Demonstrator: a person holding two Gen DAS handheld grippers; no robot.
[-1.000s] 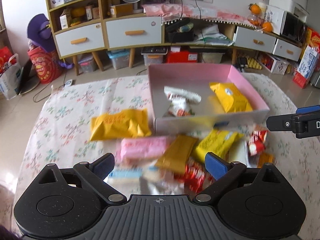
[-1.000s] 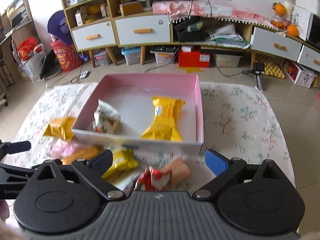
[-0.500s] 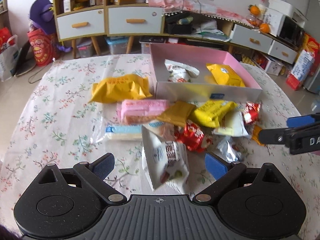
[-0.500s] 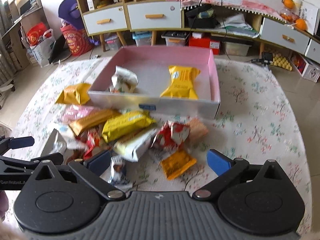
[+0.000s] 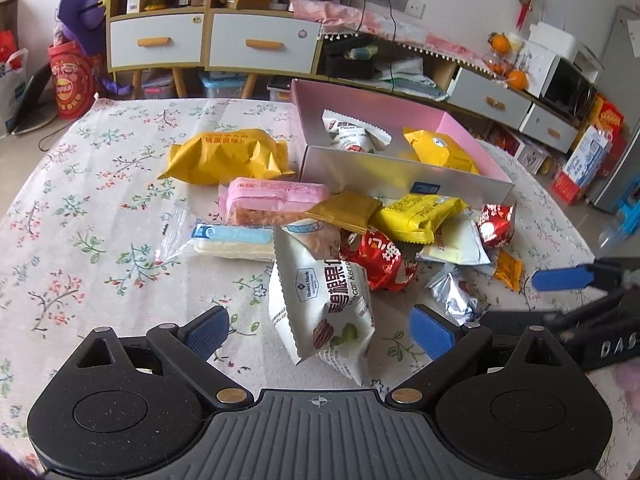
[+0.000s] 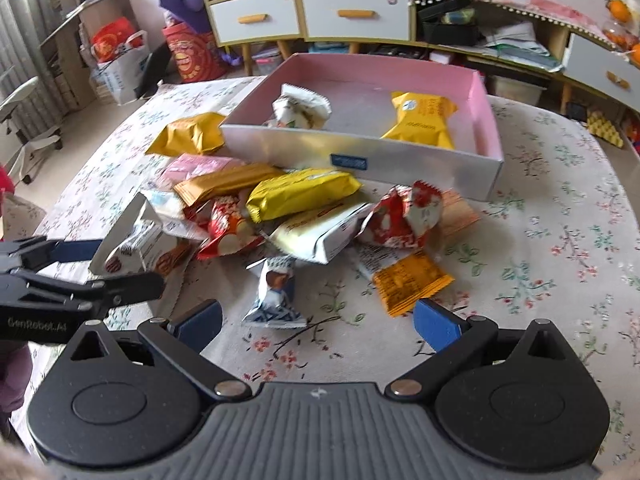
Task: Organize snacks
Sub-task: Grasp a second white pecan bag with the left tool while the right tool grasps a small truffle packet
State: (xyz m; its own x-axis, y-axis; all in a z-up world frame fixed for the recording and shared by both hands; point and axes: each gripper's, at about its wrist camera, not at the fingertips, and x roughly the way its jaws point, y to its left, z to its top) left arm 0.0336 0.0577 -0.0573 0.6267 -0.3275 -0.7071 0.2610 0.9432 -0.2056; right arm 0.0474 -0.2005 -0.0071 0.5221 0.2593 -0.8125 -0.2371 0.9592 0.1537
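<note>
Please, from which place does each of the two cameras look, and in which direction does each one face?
Left wrist: sits on the left gripper, low over the table's near side, facing the pecan packet and pink box; the right gripper enters at right.
Right wrist: sits on the right gripper, facing the small silver packet and the box; the left gripper enters at left.
Shared: box, snack pile, floral tablecloth.
</note>
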